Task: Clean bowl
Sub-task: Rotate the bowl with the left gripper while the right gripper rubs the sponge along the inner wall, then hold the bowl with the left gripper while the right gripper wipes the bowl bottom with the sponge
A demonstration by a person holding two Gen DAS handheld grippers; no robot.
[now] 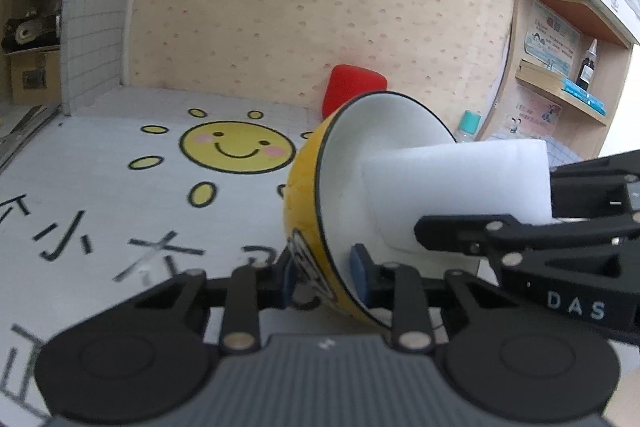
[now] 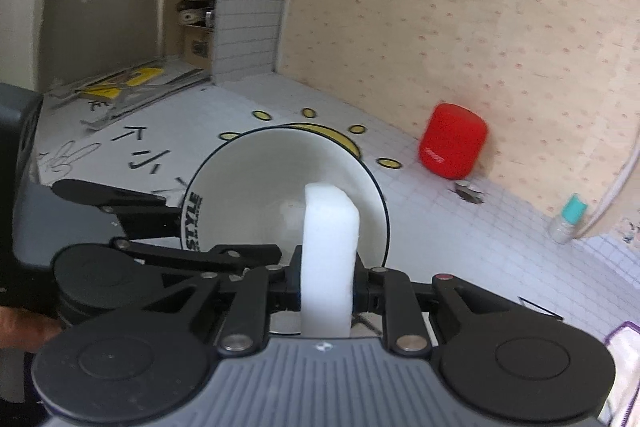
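Left claw (image 1: 326,277): clamped across the wall of the bowl (image 1: 360,163), one pad inside the rim, the other on the yellow outer side. This grip holds the bowl tipped on edge, raised off the worktop (image 1: 120,187) above its middle, with the white interior turned toward the right claw. The tilt gives the cleaning tool a straight path to the inner surface.

Right claw (image 2: 326,287): clamped on the sponge (image 2: 329,247), a white block gripped at its near end so that the free end projects forward past the fingertips. From the left wrist view the free end reaches into the bowl and appears to touch the inner wall; contact cannot be confirmed. The long overhang keeps the hard fingers clear of the glaze while the soft end does the wiping.

Bowl orientation, right wrist view: the opening faces the camera and the sponge stands in front of its centre.

Background: a red cup (image 2: 454,146) stands near the far edge of the worktop against the wall, well apart from the work. A small bottle (image 2: 568,219) stands toward the far right corner.

Judged step: wiping the interior, one claw bracing, the other scrubbing.
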